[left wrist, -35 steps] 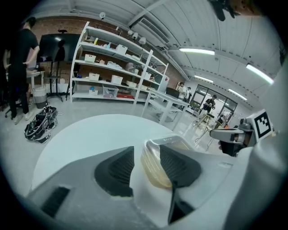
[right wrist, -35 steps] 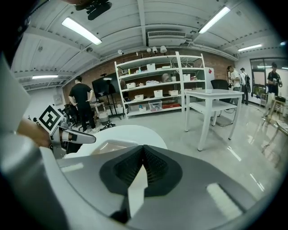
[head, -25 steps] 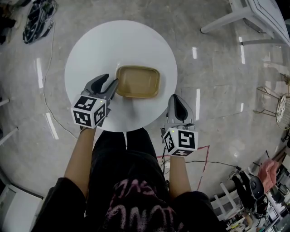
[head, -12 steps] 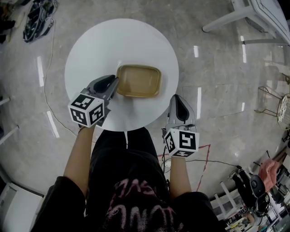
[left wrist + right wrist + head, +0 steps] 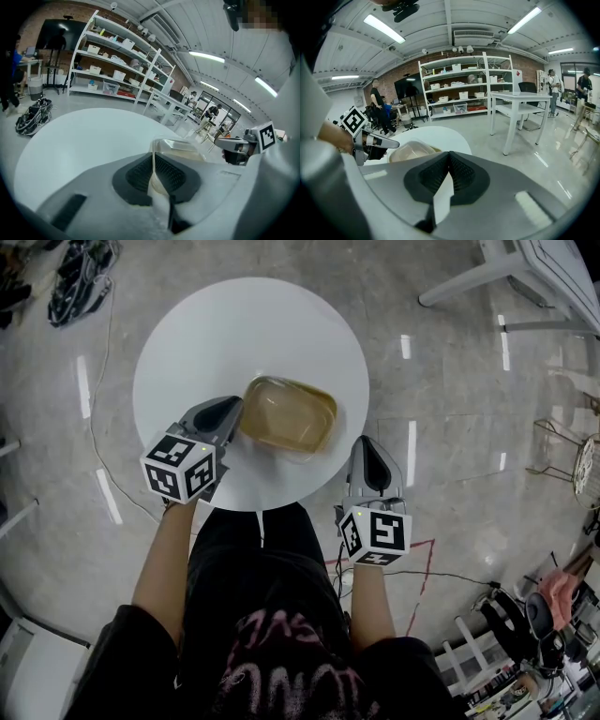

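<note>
Polished grey floor surrounds the round white table (image 5: 234, 324), and on it the amber, clear-lidded container (image 5: 286, 415) is no longer lying flat. A second ago it was square to the tabletop, with the left gripper (image 5: 231, 416) standing open astride its left rim. Now those jaws are clenched on that thin rim, which is seen pinched edge-on between the ribbed pads in the left gripper view. The container is tipped and turned, its left end raised; whether its right end touches the table cannot be told. So the grip is judged made, and the weight is being taken by one thin plastic edge.

The right gripper (image 5: 367, 450) is held off the table's near right edge, its jaws pressed together on nothing, well apart from the container.

As for edges, the container's right end is near the table's right rim, and the person's body is close against the near side. Room is left toward the far half of the tabletop. A cable bundle (image 5: 80, 273) and a white table's legs (image 5: 487, 273) are kept well clear on the floor.
</note>
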